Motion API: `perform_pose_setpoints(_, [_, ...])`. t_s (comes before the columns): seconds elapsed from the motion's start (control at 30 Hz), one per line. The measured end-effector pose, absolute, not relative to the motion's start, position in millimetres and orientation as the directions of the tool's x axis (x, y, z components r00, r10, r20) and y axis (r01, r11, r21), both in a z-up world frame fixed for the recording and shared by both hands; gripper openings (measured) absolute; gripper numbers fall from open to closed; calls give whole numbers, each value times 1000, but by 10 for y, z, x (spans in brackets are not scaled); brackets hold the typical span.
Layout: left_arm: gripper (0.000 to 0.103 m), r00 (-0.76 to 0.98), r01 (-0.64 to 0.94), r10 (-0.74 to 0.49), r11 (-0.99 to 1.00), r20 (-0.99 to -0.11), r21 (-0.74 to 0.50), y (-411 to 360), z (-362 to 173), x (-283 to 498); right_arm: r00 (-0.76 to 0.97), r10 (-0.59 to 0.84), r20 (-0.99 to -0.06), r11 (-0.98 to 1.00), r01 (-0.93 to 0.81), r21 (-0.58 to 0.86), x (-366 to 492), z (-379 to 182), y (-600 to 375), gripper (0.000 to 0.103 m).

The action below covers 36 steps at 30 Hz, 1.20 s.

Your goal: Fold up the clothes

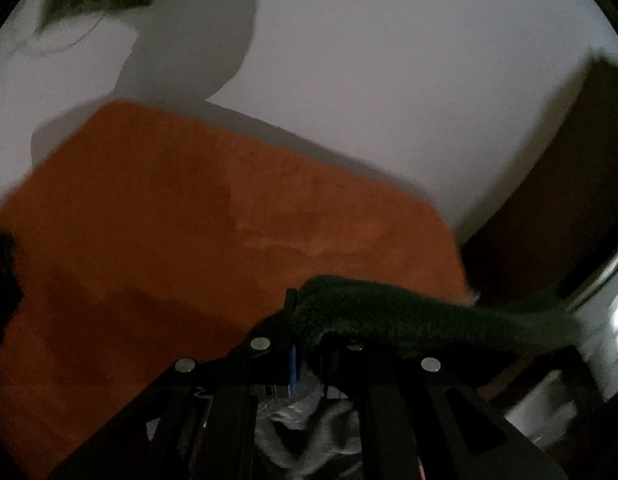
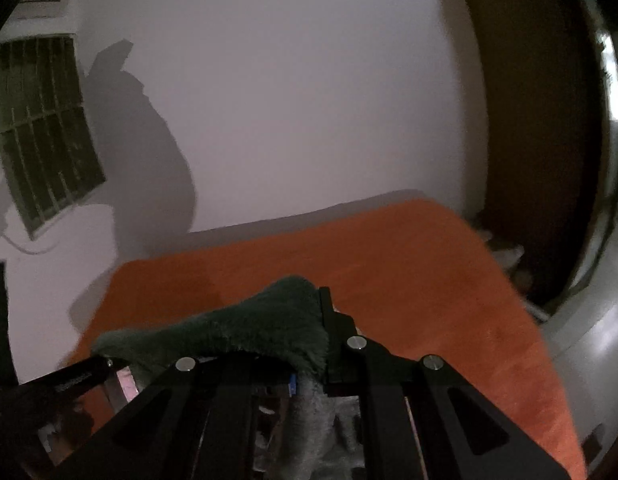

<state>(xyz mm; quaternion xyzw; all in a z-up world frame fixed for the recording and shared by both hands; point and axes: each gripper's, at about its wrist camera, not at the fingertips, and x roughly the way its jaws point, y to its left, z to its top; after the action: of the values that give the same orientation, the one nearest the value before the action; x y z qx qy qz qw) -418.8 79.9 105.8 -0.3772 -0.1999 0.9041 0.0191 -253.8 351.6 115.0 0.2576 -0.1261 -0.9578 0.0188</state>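
A dark green fleecy garment [image 1: 409, 316] hangs over the orange-covered surface [image 1: 189, 220]. My left gripper [image 1: 295, 320] is shut on one edge of it, and the cloth stretches away to the right. Its paler grey underside [image 1: 309, 432] sags between the gripper's arms. In the right wrist view the same garment [image 2: 245, 328] bunches over my right gripper [image 2: 323, 320], which is shut on it, and runs off to the left. A black bar [image 2: 77, 376] at the lower left looks like the other gripper. Both sets of fingertips are mostly buried in the cloth.
The orange surface [image 2: 409, 280] meets a white wall [image 2: 289, 100] at the back. A barred window [image 2: 45, 128] is at the left, and a dark wooden door [image 2: 533, 140] with a shiny metal frame at the right. Something dark and fuzzy [image 1: 1, 280] sits at the left edge.
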Motion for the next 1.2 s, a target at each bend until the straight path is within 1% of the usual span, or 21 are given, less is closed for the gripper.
perform_pose_setpoints(0.07, [8, -719, 96, 174, -934, -673, -344, 749, 1029, -4176, -886, -120, -449, -950, -28, 310, -2452, 1056, 3480, 7])
perform_pose_setpoints(0.1, [8, -721, 87, 168, -941, -672, -328, 724, 1015, -4170, -890, -117, -440, -956, -20, 294, -2412, 1016, 3431, 7])
perform_pose_setpoints(0.2, [8, -734, 96, 174, -930, -657, -354, 780, 978, -4184, -909, -89, -406, -969, -16, 248, -2272, 883, 3425, 7])
perform_pose_setpoints(0.37, [8, -752, 31, 190, -946, -632, -323, 994, 999, -4218, -912, -61, -406, -963, -54, 265, -2235, 776, 3590, 7])
perform_pose_setpoints(0.5, [8, -748, 30, 253, -910, -613, -413, 736, 877, -4131, -887, -76, -456, -961, -56, 270, -2334, 744, 3644, 7])
perform_pose_setpoints(0.57, [8, -740, 43, 242, -915, -628, -402, 685, 850, -4129, -872, -96, -481, -961, -44, 272, -2325, 748, 3622, 7])
perform_pose_setpoints(0.67, [8, -758, 51, 217, -921, -616, -386, 640, 841, -4062, -861, -89, -500, -981, -12, 196, -2226, 795, 3523, 7])
perform_pose_setpoints(0.77, [8, -765, 34, 231, -918, -602, -395, 529, 857, -3846, -869, -80, -489, -984, -11, 180, -2037, 817, 3456, 7])
perform_pose_setpoints(0.87, [8, -769, 19, 244, -915, -591, -404, 454, 897, -3642, -885, -91, -456, -982, 3, 189, -1880, 849, 3384, 7])
perform_pose_setpoints(1.0, [8, -781, 38, 216, -920, -586, -390, 321, 1006, -3541, -898, -122, -422, -974, 27, 223, -1735, 893, 3327, 7])
perform_pose_setpoints(1.2, [8, -792, 46, 178, -937, -584, -347, 252, 1118, -3354, -909, -133, -394, -976, 50, 213, -1618, 963, 3210, 7])
